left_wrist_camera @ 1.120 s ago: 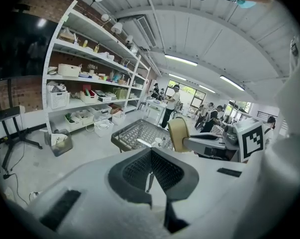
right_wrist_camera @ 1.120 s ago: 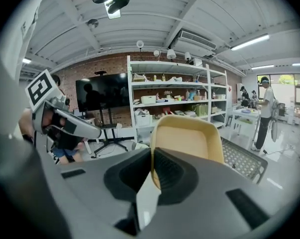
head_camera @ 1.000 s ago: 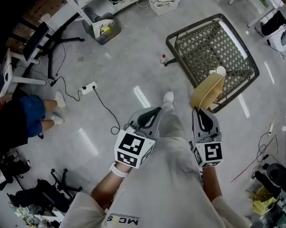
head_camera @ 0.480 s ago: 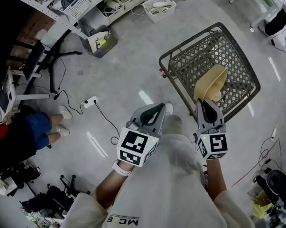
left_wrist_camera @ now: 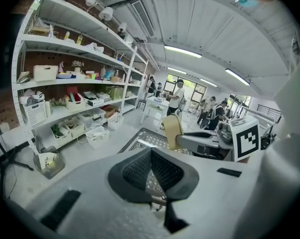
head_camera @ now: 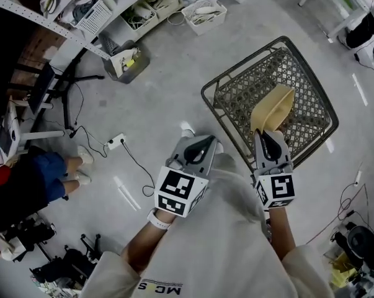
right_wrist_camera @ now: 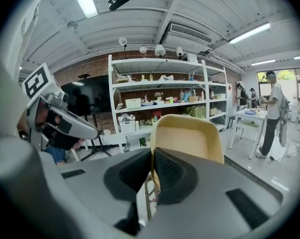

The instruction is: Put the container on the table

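Container (head_camera: 272,109) of pale yellow plastic is gripped by its rim between the jaws of the right tool (head_camera: 266,135), which are closed on it, and it projects forward from the jaw tips. In the right gripper view the container (right_wrist_camera: 187,138) is seen rising beyond the right tool (right_wrist_camera: 152,156), its thin wall pinched between the two dark pads. It is carried in the air, and in the head view it is seen against a wire basket (head_camera: 249,85) that stands on the grey floor (head_camera: 162,85) below and ahead of that tool. Whether container and basket touch cannot be told.

The left tool (head_camera: 205,144) is held just to the left of the right tool. Its jaws are brought together with nothing between them, as is shown where the left tool (left_wrist_camera: 150,156) fills the lower part of its own view. White shelving (right_wrist_camera: 159,91) loaded with bins is seen well ahead of the right tool. A white bench (right_wrist_camera: 250,114) is seen ahead and to its right, with a person (right_wrist_camera: 272,108) standing beside it.
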`<action>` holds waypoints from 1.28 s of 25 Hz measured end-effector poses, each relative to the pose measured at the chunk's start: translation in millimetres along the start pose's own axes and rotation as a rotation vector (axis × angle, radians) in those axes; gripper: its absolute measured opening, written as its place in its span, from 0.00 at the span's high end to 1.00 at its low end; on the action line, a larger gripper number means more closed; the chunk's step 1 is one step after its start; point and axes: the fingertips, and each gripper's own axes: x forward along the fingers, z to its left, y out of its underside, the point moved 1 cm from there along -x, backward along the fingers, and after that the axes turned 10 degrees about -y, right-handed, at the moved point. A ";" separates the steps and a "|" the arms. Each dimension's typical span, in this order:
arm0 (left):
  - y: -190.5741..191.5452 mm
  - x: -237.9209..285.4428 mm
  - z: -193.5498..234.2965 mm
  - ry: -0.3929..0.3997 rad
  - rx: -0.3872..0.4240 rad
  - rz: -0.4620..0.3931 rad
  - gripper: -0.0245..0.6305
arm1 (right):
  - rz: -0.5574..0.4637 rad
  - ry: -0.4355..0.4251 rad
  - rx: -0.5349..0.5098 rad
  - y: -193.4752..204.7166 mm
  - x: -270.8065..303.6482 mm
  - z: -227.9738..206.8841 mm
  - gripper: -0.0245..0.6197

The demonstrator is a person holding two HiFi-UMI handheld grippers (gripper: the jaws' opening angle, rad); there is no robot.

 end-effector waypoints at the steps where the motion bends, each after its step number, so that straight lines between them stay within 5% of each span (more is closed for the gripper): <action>1: 0.3 5.2 1.8 0.004 0.005 0.007 0.93 | -0.001 0.006 0.004 0.0 2.1 -4.4 0.91; 8: -2.5 33.4 8.3 0.014 0.057 0.044 0.93 | 0.030 0.050 0.071 15.2 13.9 -30.3 0.91; 32: 44.1 107.3 21.8 0.064 0.032 0.199 0.93 | 0.265 0.101 0.163 137.6 92.0 -69.4 0.91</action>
